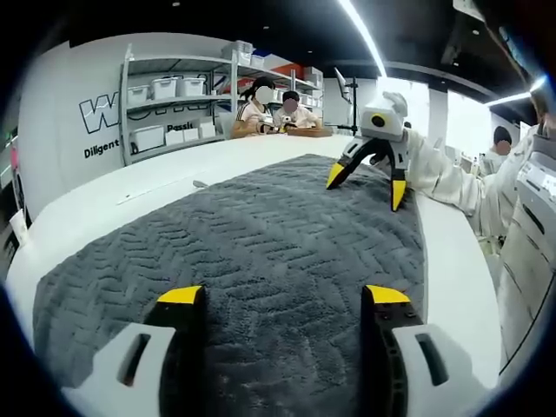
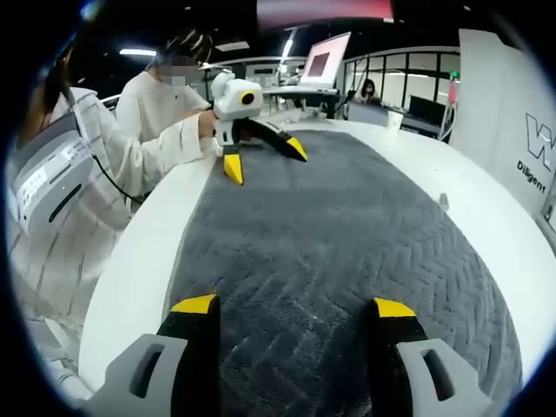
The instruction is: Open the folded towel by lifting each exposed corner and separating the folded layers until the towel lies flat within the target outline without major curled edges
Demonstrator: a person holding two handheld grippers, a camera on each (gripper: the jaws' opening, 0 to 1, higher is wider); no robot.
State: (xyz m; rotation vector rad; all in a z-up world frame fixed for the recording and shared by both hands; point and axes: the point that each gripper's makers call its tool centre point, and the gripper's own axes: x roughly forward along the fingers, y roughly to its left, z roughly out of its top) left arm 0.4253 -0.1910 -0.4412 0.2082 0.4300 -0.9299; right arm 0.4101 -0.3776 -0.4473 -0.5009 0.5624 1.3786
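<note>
One grey towel (image 1: 252, 252) flat on white table (image 1: 113, 195), two open-jawed tools (image 1: 282, 295) (image 2: 291, 306) above.

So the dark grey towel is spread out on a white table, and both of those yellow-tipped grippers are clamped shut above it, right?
Not quite. The towel is dark grey and lies spread on the white table, but both grippers are open. In the left gripper view the left gripper has its jaws wide apart, and the right gripper is spread too; the right gripper view shows the same.
</note>
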